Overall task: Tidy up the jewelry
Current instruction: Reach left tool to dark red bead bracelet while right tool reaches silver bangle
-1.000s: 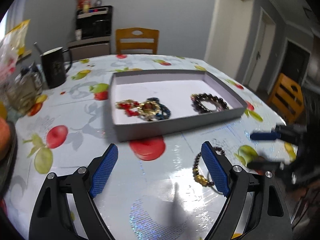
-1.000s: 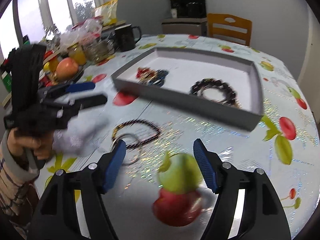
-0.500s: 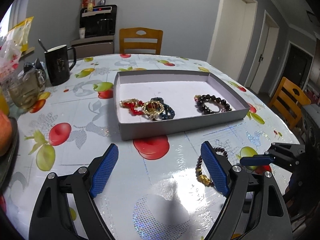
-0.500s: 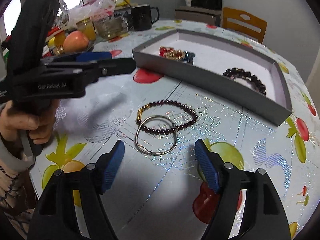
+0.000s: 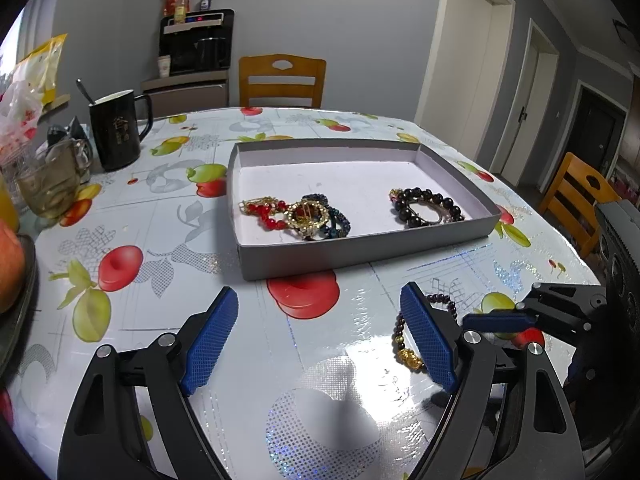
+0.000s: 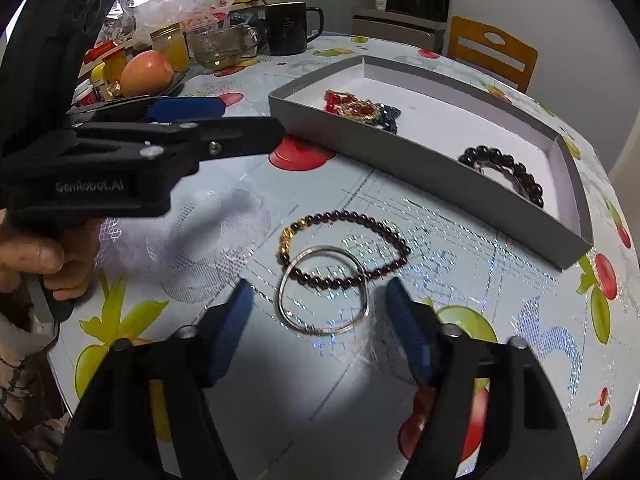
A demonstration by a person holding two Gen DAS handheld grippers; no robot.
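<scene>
Between the right gripper's (image 6: 318, 314) spread fingers: silver bangle (image 6: 323, 290) overlapping garnet bead bracelet (image 6: 347, 249), both on the tablecloth (image 6: 248, 380). Beyond them, gray tray (image 6: 420, 152). Left gripper (image 5: 319, 336) wide apart, empty.

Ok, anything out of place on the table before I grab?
Yes: a dark red bead bracelet and a silver bangle lie outside the grey tray, overlapping on the tablecloth. The right tool hovers open over them. Nothing spilled or damaged.

We see the fruit-print worktop (image 6: 460, 360) carrying a grey tray (image 6: 420, 152) upper right, and mid-frame a garnet bracelet (image 6: 384, 232) overlapping a silver bangle (image 6: 288, 308).
</scene>
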